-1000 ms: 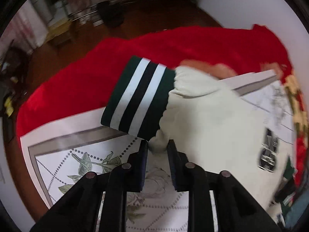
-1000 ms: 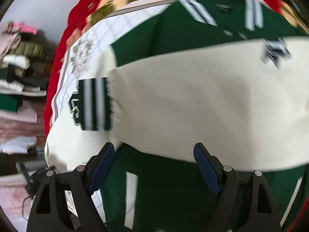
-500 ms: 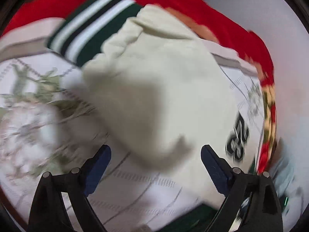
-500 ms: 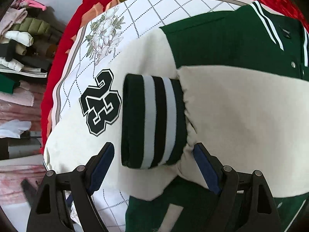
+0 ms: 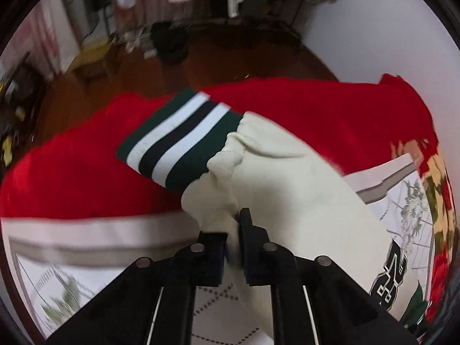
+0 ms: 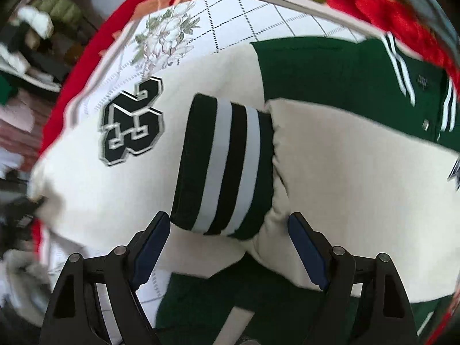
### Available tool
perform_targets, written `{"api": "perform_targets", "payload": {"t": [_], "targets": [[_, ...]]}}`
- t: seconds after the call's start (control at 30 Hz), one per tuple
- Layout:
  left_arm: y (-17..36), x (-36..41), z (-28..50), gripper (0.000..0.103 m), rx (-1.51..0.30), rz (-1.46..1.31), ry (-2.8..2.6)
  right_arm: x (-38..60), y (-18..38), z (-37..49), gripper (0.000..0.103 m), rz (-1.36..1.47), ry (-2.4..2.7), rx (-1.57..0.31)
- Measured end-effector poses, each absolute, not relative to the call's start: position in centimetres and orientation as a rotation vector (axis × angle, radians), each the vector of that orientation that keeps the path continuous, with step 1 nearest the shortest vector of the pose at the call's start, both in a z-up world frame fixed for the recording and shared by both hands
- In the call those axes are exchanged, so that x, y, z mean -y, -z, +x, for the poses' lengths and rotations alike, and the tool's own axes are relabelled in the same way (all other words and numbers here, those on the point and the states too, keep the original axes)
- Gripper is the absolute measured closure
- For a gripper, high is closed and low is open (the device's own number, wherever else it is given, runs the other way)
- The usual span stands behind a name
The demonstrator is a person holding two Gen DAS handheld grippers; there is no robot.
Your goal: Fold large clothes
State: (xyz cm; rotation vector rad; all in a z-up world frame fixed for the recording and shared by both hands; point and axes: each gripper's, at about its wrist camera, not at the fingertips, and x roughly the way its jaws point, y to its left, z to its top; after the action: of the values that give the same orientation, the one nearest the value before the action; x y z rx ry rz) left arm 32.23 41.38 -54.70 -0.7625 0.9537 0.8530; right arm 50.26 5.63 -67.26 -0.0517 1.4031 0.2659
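Left gripper [image 5: 234, 230] clamped on a pinch of the cream left sleeve [image 5: 276, 189], just behind its striped cuff [image 5: 184, 141], near the red-blanket edge of the bed [image 5: 72, 172]. Right gripper [image 6: 227, 247] wide apart, holding nothing, above the other cuff [image 6: 224, 164] already laid across the varsity jacket [image 6: 330, 72]. Jacket spread on the flowered sheet [image 6: 230, 20]. Risks: thin pinch slipping while carrying across; sleeve dragging the body out of shape; cuff landing crooked over the folded one.
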Motion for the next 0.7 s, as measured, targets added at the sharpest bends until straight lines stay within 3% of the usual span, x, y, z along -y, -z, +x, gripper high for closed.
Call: {"api": "perform_targets", "payload": {"t": [0.07, 0.13, 0.27, 0.4, 0.47, 0.57, 0.7], "targets": [[53.3, -41.8, 32.3, 0.098, -0.934, -0.73, -0.838, -6.9, 67.8, 50.6, 0.022, -0.122, -0.226, -1.382], [52.2, -41.8, 32.2, 0.098, -0.916, -0.7, -0.822, -8.6, 68.3, 50.9, 0.044, -0.22, -0.173, -1.324], [51.2, -41.5, 32.3, 0.098, -0.898, -0.623, -0.807, -10.8, 67.2, 50.8, 0.059, -0.246, -0.228, -1.28], [52.0, -41.4, 31.8, 0.098, -0.917, -0.57, -0.773, -13.2, 67.4, 49.4, 0.059, -0.328, -0.36, -1.321], [52.3, -41.1, 31.8, 0.098, -0.929, -0.567, -0.764, -12.2, 67.8, 49.4, 0.047, -0.277, -0.385, -1.356], [51.7, -40.4, 31.4, 0.098, -0.915, -0.545, -0.759, -9.2, 66.4, 50.4, 0.029, -0.061, -0.43, -1.386], [49.1, -39.0, 31.3, 0.099, -0.861, -0.483, -0.743, -1.3, 63.7, 51.1, 0.027, 0.36, -0.412, -1.395]]}}
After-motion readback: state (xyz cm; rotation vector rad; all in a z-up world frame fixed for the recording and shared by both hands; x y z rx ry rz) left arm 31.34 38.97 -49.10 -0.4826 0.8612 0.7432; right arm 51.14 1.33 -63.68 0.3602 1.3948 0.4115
